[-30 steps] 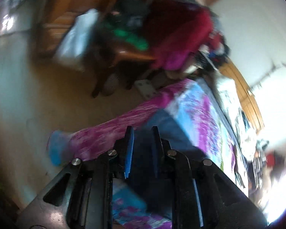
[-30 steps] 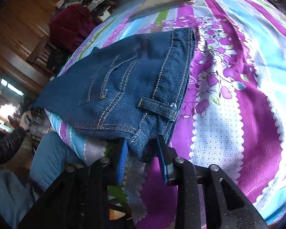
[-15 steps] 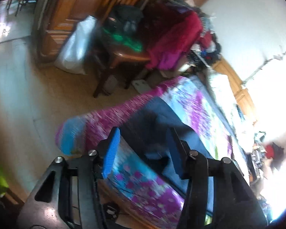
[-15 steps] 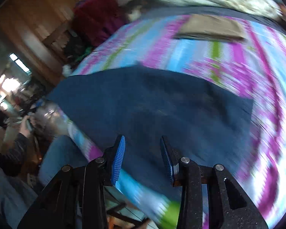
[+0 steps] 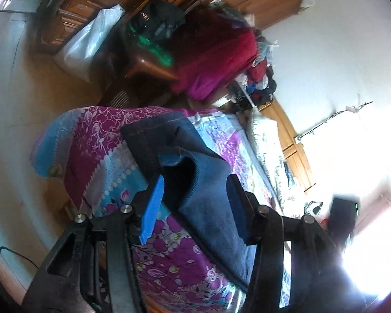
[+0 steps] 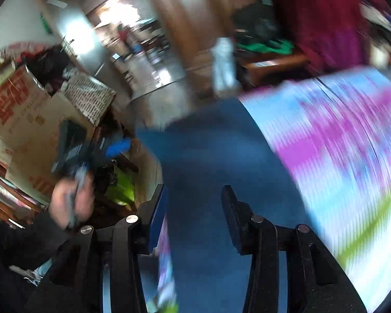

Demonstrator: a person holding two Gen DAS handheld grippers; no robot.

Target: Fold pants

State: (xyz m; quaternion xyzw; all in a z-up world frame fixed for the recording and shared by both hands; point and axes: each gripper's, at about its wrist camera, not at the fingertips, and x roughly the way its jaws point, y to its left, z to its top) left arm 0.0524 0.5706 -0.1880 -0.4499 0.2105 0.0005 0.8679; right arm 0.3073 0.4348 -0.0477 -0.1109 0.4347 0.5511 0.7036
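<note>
The dark blue jeans (image 5: 203, 182) lie folded near the corner of the bed, on a purple and blue flowered bedspread (image 5: 96, 140), with one rolled edge gaping towards me. My left gripper (image 5: 195, 203) is open just above them, its blue pads standing wide on either side of the cloth without pinching it. In the blurred right wrist view the jeans (image 6: 216, 156) spread over the bed edge below my right gripper (image 6: 195, 216), which is also open and holds nothing. A hand (image 6: 70, 198) at the left carries the other gripper.
A wooden chair (image 5: 146, 65) piled with red clothing (image 5: 216, 52) stands beyond the bed corner, a white plastic bag (image 5: 91, 44) beside it. Cardboard boxes (image 6: 26, 109) stand left of the bed. A pillow (image 5: 266, 135) lies at the head end.
Both grippers have let go of the jeans and opened wide. The right view has swung left off the bed towards the room. The left gripper has drawn back over the folded jeans.
</note>
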